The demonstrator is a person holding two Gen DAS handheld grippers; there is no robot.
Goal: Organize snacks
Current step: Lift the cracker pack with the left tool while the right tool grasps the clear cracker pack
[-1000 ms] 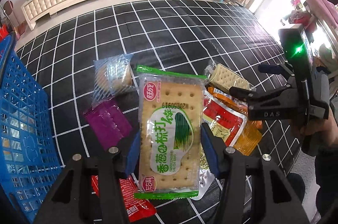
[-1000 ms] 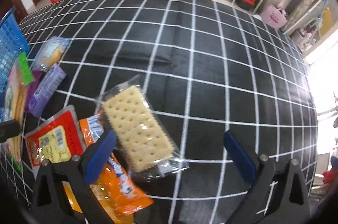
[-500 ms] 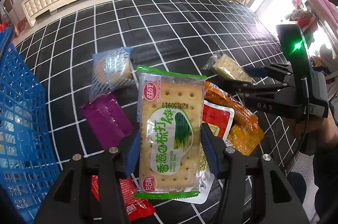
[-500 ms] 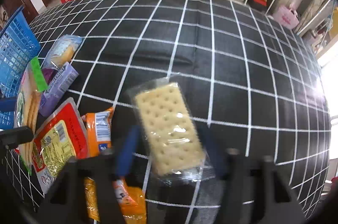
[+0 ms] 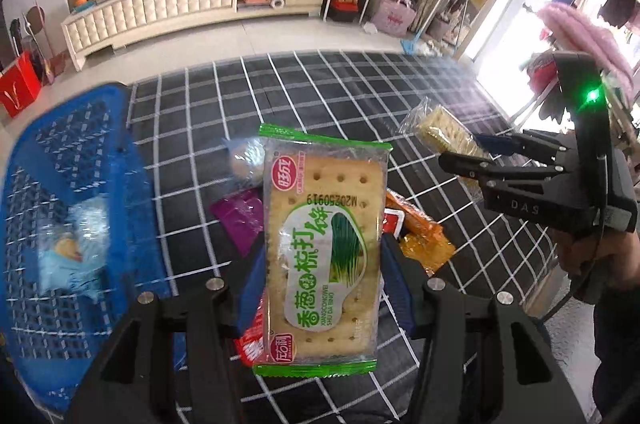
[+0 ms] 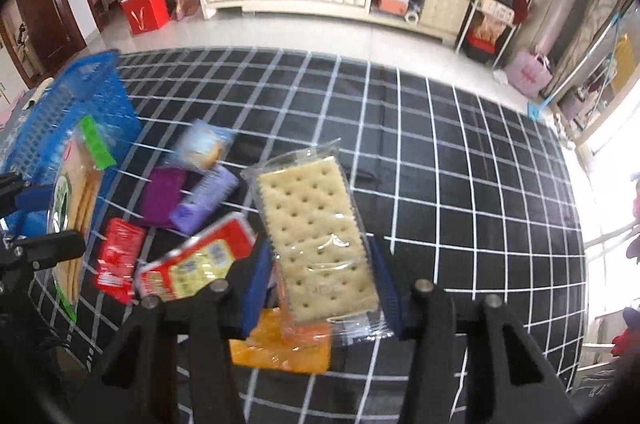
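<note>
Left gripper point(image 5: 322, 284): clamped on a green-trimmed scallion cracker pack point(image 5: 322, 248), the blue pads pressing its two long edges near the lower half.
Scallion cracker pack, axis: long axis runs straight ahead along the fingers; in the left wrist view it stands top to bottom, one green seal nearest the camera, the other pointing away toward the room. It is raised off the cloth.
Right gripper point(image 6: 320, 284): closed on a clear-wrapped plain cracker pack point(image 6: 316, 240), pads on its long sides.
Plain cracker pack, axis: long axis lies along the fingers, its far end leaning slightly left in the right wrist view; held above the cloth.
Blue basket point(image 5: 68, 224): to the left of the held scallion pack, on the checked cloth point(image 6: 460, 184); a pale blue packet point(image 5: 76, 256) lies inside.
Loose snacks: a purple pack point(image 6: 160, 200), a lilac pack point(image 6: 204, 200), a small red packet point(image 6: 116, 260), a red-and-yellow pouch point(image 6: 200, 260) and an orange packet point(image 6: 284, 344) lie close together on the cloth below the two grippers.
Person: a hand point(image 5: 596, 256) grips the right tool's handle at the right edge of the left wrist view.
</note>
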